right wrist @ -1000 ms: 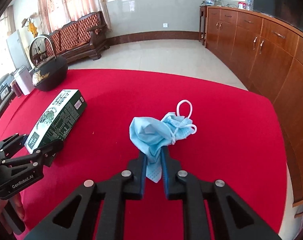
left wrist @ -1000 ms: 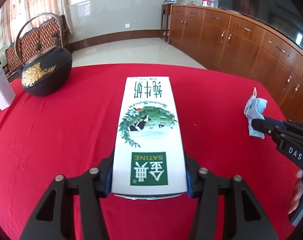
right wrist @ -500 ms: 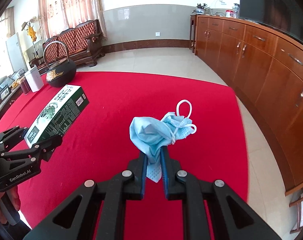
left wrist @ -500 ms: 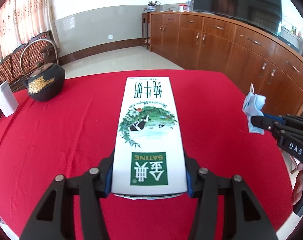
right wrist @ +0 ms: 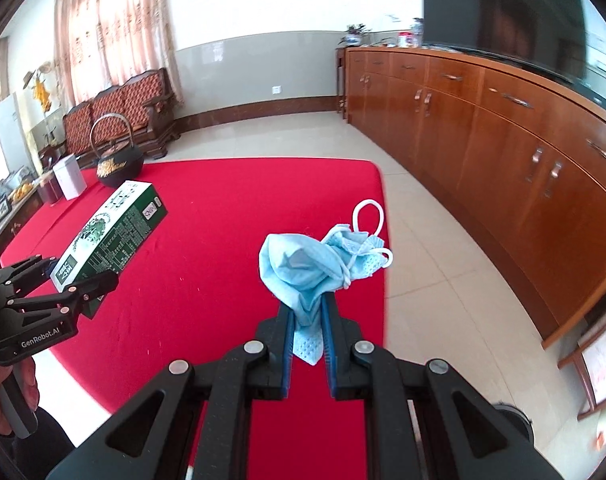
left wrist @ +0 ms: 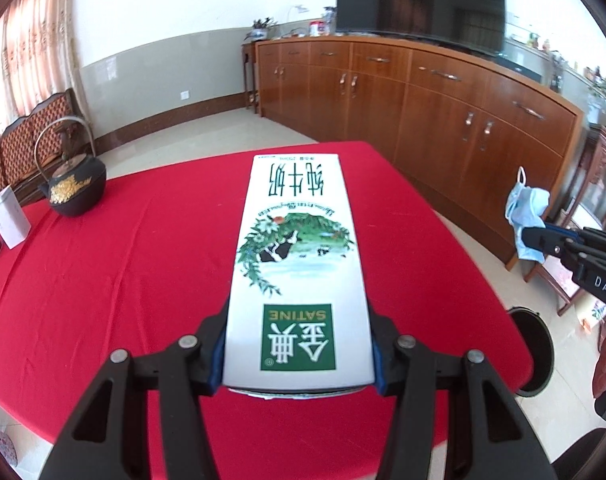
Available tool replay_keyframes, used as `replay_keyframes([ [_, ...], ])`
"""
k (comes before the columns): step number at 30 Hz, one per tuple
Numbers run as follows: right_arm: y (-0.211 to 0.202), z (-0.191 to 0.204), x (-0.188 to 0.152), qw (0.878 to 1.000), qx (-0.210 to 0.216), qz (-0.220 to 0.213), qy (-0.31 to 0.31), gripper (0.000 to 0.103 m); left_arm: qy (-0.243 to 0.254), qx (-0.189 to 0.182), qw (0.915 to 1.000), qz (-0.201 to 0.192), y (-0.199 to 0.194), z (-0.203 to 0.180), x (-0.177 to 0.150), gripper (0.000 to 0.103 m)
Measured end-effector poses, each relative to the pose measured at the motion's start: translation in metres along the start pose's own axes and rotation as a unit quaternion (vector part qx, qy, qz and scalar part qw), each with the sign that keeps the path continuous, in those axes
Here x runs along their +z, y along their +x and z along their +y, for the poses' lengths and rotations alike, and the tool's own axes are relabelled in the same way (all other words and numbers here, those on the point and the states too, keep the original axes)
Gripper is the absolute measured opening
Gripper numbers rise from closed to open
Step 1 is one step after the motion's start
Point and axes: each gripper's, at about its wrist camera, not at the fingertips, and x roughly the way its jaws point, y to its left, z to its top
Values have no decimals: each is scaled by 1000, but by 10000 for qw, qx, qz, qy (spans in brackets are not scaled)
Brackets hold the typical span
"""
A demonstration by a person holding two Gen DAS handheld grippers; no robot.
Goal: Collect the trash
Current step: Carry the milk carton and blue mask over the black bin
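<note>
A table [left wrist: 103, 280] draped in red cloth fills both views. Above it, a long white-and-green printed milk carton [left wrist: 299, 276] is clamped at its near end by the left gripper [left wrist: 299, 360], pointing to 12 o'clock. At 3 o'clock, a crumpled light-blue face mask [right wrist: 303, 272] is pinched in the nearly closed right gripper [right wrist: 307, 336], apparently past the table's edge.

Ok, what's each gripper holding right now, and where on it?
Left gripper clamps the milk carton by its near end's sides. Right gripper pinches the crumpled blue mask by its lower edge.
</note>
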Motion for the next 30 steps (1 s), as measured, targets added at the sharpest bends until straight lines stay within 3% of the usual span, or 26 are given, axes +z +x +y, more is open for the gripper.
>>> replay_keyframes([
  [15,-100,-62,-66,9967,-581,-179,540,14,587,-642,9962,-71,-22,-87,-14,54],
  [30,-159,-165,-139,9818,-1390,-11,1291,14,1353,-1511,9791,146,-6,-207,-29,54],
])
